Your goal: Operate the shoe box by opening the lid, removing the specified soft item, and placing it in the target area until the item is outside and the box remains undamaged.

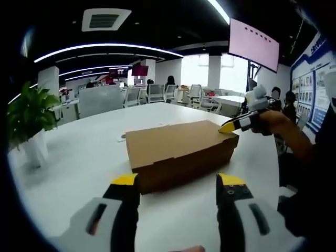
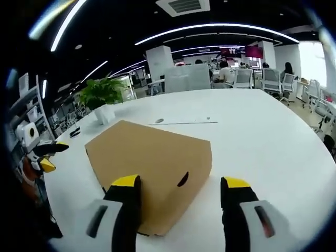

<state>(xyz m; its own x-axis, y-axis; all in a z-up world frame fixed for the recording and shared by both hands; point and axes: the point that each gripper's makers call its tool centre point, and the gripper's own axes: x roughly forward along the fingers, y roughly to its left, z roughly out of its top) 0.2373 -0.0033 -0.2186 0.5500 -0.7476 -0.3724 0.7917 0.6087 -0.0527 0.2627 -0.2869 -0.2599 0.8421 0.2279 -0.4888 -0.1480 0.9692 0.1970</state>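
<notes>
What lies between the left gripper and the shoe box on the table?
Nothing: in the left gripper view, bare white table lies between the open left gripper and the closed shoe box.

A wide white bench carries everything. A closed brown cardboard shoe box lies flat on it near the middle, lid down; in the right gripper view its near end wall shows 1 small dark finger hole. A leafy green plant in a white pot stands at the bench's left edge. Beyond the box, a thin pale strip and a small dark object lie on the far surface.
</notes>
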